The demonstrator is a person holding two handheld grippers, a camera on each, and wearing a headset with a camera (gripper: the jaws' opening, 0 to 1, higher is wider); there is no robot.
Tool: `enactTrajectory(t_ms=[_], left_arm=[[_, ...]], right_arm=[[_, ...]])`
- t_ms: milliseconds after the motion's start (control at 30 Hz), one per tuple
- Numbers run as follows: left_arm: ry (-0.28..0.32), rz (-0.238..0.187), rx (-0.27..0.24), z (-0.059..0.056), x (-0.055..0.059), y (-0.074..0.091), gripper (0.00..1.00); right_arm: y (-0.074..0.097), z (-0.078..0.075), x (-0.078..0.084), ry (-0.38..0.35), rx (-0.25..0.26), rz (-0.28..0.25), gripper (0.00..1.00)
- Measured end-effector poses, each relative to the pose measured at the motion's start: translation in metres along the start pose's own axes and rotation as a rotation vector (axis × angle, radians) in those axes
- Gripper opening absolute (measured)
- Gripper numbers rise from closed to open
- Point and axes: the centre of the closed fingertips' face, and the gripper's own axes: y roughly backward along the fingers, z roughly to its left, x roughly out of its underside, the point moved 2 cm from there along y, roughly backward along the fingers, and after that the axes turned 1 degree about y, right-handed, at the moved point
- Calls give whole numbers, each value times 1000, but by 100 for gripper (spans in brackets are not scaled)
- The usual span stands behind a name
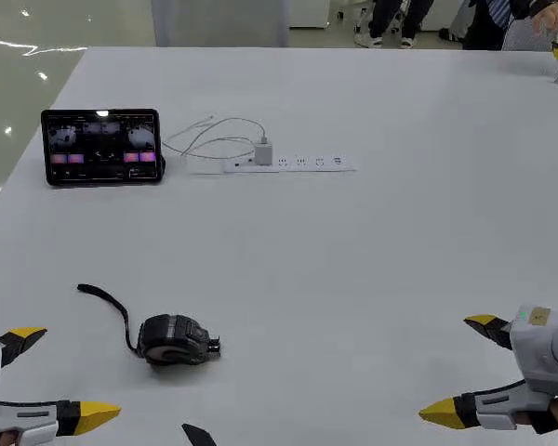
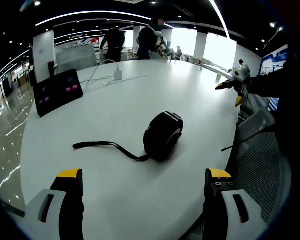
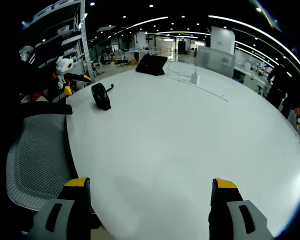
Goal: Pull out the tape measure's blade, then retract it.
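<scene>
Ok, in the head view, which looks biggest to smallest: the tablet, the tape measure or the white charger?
1. tablet
2. tape measure, though it lies nearer the camera, which makes it look bigger
3. charger, clearly smallest

1. Tape measure [image 1: 174,339]: compact black case with grey ribbed grip, lying on its side on the white table [image 1: 353,260], near the front edge, left of centre.
2. Blade: wound inside the case, none drawn out.
3. Wrist strap [image 1: 107,302]: black, attached to the case, trailing loosely leftward, flat on the tabletop.
</scene>
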Motion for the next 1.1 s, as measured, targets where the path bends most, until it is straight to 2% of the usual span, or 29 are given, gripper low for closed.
enactTrajectory(t_ms=[233, 333, 433, 500, 600, 633, 700, 767, 867, 933, 967, 1033, 1100], left_arm=[[-16, -13, 31, -1, -8, -1, 99], [-35, -5, 37, 0, -11, -3, 99], [-22, -5, 58, -1, -15, -3, 99], [-27, -5, 67, -2, -17, -6, 99], [-53, 11, 70, -2, -19, -10, 99], [-84, 20, 75, -3, -19, -12, 99], [-102, 43, 100, -7, -19, -15, 98], [-154, 66, 124, -11, -20, -19, 98], [-194, 111, 161, -16, -21, -25, 99], [-240, 168, 176, -17, -18, -29, 99], [-257, 193, 203, -20, -16, -32, 99], [-300, 207, 205, -20, -17, -35, 99], [-313, 226, 228, -23, -18, -39, 98]], right_arm=[[-5, 0, -6, 11, -9, -7, 99], [-9, 2, -10, 23, -18, -5, 99], [-12, 4, -18, 26, -34, -36, 99], [-15, 4, -21, 38, -30, -39, 99], [-21, 7, -24, 22, -68, -39, 99], [-23, 9, -25, 12, -86, -33, 99], [-26, 11, -26, 19, -96, -23, 99], [-30, 14, -30, 46, -105, -18, 99], [-37, 17, -37, 67, -116, -21, 99], [-41, 18, -42, 78, -126, -24, 99], [-43, 18, -45, 81, -131, -25, 99], [-45, 17, -48, 89, -135, -30, 99], [-47, 16, -52, 99, -136, -34, 99]])
